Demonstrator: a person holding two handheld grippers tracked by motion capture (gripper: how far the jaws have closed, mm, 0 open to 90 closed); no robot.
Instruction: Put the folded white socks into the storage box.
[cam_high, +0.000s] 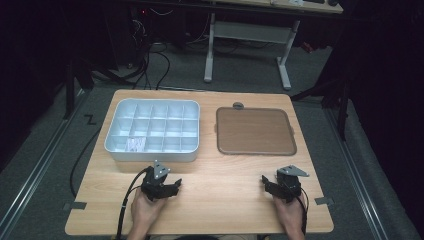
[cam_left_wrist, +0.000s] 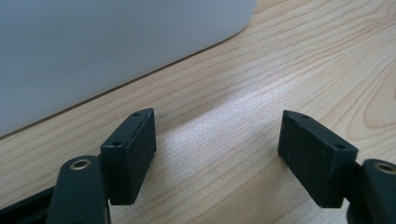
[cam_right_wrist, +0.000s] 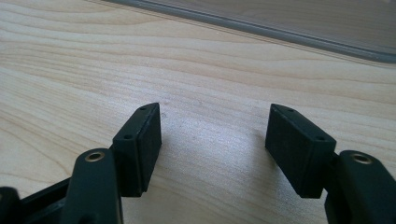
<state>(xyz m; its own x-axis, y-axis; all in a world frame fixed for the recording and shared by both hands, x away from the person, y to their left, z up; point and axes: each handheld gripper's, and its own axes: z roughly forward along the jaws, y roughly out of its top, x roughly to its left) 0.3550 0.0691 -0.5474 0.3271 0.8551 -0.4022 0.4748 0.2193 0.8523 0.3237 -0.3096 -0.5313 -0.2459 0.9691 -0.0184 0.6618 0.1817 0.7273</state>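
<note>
My left hand-held gripper (cam_high: 175, 186) rests low on the counter (cam_high: 225, 200), its jaws spread wide with nothing but bare wood between them. It points sideways along the near edge, so the white divided tray (cam_high: 152, 131) stands just beside it, its pale wall close ahead in the left gripper view (cam_left_wrist: 93, 51). I judge it is parked there to be ready for a short reach into the compartments. One near compartment holds something small and pale (cam_high: 135, 144); I cannot tell what it is.

My right hand-held gripper (cam_high: 264, 182) mirrors this on the other side, jaws also spread and empty, resting on the wood. The brown flat tray (cam_high: 255, 131) lies beyond it, apart from the tips, its grey rim crossing the top of the right gripper view (cam_right_wrist: 280, 30). Both trays sit side by side, well within reach of either hand.
</note>
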